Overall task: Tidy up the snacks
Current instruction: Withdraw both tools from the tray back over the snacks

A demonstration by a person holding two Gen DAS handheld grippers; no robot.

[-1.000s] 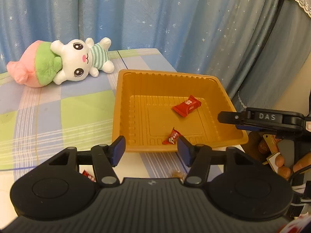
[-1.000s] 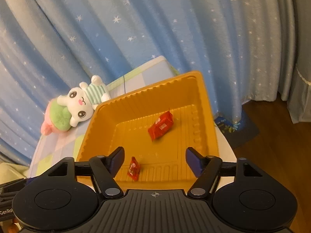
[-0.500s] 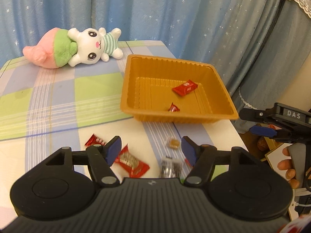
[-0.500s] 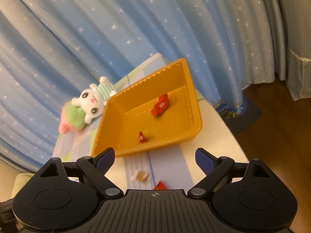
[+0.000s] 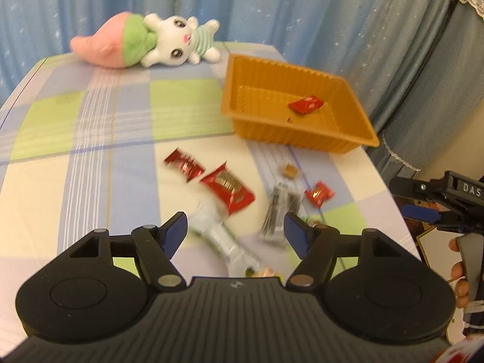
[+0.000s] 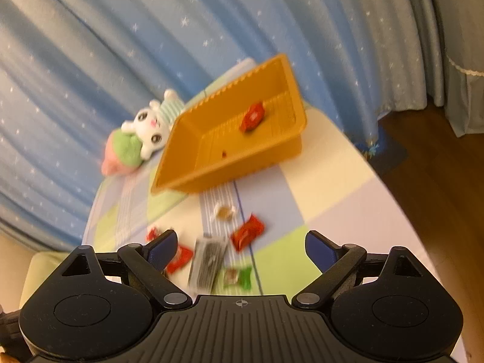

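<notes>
The loose snacks are spread on the checked tablecloth point(image 5: 90, 139) in front of the orange tray point(image 5: 302, 139), which already holds a red wrapper point(image 5: 306, 104) and a small red scrap. Nearest the left gripper point(image 5: 233, 230) lie a pale, blurred packet point(image 5: 224, 239), a large red packet point(image 5: 228, 187), a smaller red packet point(image 5: 183, 163), a silver sachet point(image 5: 279, 208), a small red candy point(image 5: 319, 193) and a clear-wrapped brown sweet point(image 5: 289, 171). All are judged light, thin, crinkly and slippery; each is best pinched across its middle or at a crimped end, low to the cloth. Both grippers are empty with fingers spread wide, the right gripper point(image 6: 240, 246) hanging over a green-wrapped sweet point(image 6: 237, 276). The packets overlap closely, so 2 could be caught together. A plush rabbit point(image 5: 151, 42) lies well clear behind the tray; the tray's near wall must be cleared.
</notes>
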